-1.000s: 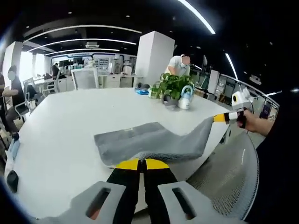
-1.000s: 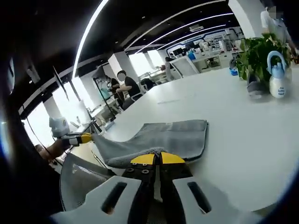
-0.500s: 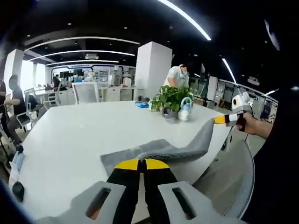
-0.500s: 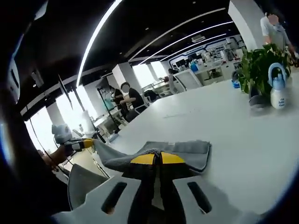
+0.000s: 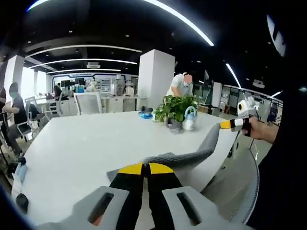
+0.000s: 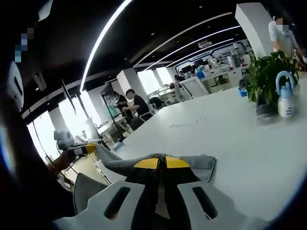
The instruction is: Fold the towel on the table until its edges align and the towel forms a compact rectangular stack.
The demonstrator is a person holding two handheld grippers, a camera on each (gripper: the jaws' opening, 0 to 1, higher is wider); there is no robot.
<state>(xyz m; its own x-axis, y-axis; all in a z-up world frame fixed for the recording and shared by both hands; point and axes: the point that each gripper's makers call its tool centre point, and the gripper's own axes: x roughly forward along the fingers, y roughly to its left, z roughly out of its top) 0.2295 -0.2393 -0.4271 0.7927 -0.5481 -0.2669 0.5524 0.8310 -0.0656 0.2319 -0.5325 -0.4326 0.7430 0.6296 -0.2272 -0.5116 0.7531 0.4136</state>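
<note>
A grey towel [image 5: 192, 155] lies on the white table [image 5: 81, 143] with its near edge lifted. My left gripper [image 5: 145, 168] is shut on one near corner, which bunches right over its yellow tips. The lifted edge stretches right to my right gripper [image 5: 229, 123], held by a hand and shut on the other corner. In the right gripper view that gripper [image 6: 161, 163] pinches the towel [image 6: 204, 163], and the left gripper [image 6: 88, 148] shows at the far left holding the opposite corner. The rest of the towel lies flat beyond the jaws.
A potted plant [image 5: 175, 106] and a white-blue spray bottle [image 5: 189, 120] stand at the table's far right, the plant [image 6: 264, 72] and bottle [image 6: 286, 103] also showing in the right gripper view. A mesh chair [image 5: 240, 187] sits below the near table edge. People and desks are far behind.
Both grippers have kept hold of their corners and carried the towel's near edge up and forward. The flat part of the towel looks shorter now.
</note>
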